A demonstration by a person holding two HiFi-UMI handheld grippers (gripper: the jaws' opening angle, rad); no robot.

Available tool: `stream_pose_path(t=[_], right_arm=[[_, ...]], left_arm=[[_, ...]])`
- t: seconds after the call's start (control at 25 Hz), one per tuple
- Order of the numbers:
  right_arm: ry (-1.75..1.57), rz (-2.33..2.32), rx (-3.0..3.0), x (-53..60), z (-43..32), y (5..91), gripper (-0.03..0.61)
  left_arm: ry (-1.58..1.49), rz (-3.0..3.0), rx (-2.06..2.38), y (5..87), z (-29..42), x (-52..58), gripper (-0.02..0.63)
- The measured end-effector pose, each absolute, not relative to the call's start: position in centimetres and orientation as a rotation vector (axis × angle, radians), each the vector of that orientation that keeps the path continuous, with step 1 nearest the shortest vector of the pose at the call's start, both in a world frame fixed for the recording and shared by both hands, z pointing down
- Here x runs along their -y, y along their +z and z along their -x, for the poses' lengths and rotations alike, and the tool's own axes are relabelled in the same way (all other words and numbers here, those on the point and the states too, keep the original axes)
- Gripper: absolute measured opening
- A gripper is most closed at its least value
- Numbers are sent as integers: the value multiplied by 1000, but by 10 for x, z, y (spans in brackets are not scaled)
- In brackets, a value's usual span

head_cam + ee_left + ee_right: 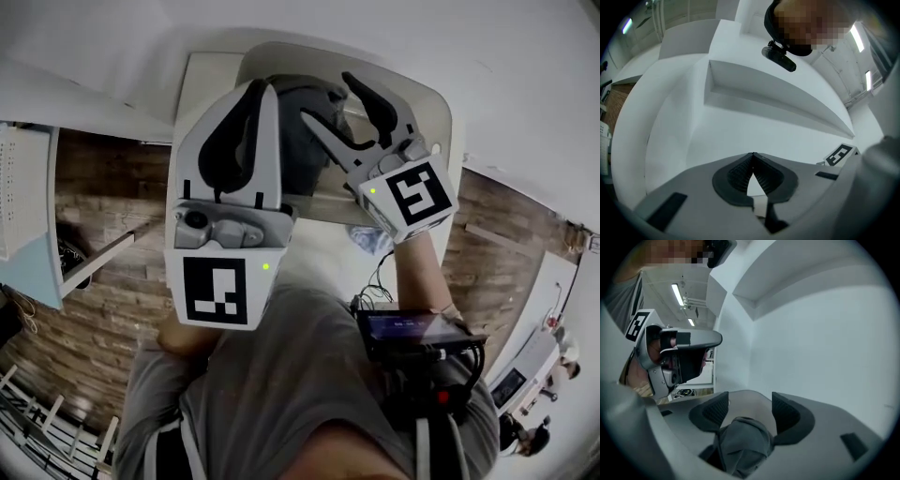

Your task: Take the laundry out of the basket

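Note:
In the head view a dark grey garment (305, 141) lies in the white rounded basket (441, 103). My right gripper (328, 98) reaches over it with its jaws apart. The right gripper view shows that gripper (750, 397) open, a fold of the grey garment (743, 444) bunched low between the jaws near their base, the pads (787, 411) not pressing on it. My left gripper (262, 89) hangs just left of the garment. Its jaws are shut tip to tip (753, 154) with nothing between them, facing a white wall.
A white shelf unit (23, 187) stands at the left over wood-look flooring (103, 197). A black device with cables (422, 337) hangs at the person's waist. White walls and a ledge (778, 98) fill both gripper views. The left gripper (675, 357) shows in the right gripper view.

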State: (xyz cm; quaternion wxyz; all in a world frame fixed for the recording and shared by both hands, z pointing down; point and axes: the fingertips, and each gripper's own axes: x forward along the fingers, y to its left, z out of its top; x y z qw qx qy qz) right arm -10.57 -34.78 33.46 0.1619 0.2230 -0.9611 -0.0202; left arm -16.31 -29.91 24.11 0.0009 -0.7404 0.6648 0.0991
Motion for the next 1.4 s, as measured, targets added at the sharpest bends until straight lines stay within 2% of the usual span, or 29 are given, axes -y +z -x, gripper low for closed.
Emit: stream_pose_path(t=[0.68, 0.96, 1.0, 1.08, 1.12, 1.32, 1.4], right_arm=[[148, -389, 2454, 351, 131, 458, 519], [135, -331, 2345, 338, 128, 487, 522], [112, -332, 2324, 338, 126, 490, 508], [55, -341, 2281, 340, 122, 493, 381], [36, -342, 2266, 342, 120, 494, 338], [-8, -353, 2267, 342, 121, 487, 219], [-17, -369, 2285, 343, 122, 480, 148]], left_arm=[[365, 2406, -2120, 266, 187, 325, 8], [407, 2423, -2124, 268, 189, 324, 8], [407, 2425, -2128, 268, 189, 323, 8], [405, 2425, -2139, 270, 190, 322, 8], [403, 2421, -2143, 270, 191, 321, 8], [391, 2397, -2150, 265, 193, 314, 8], [386, 2393, -2142, 262, 191, 311, 8]])
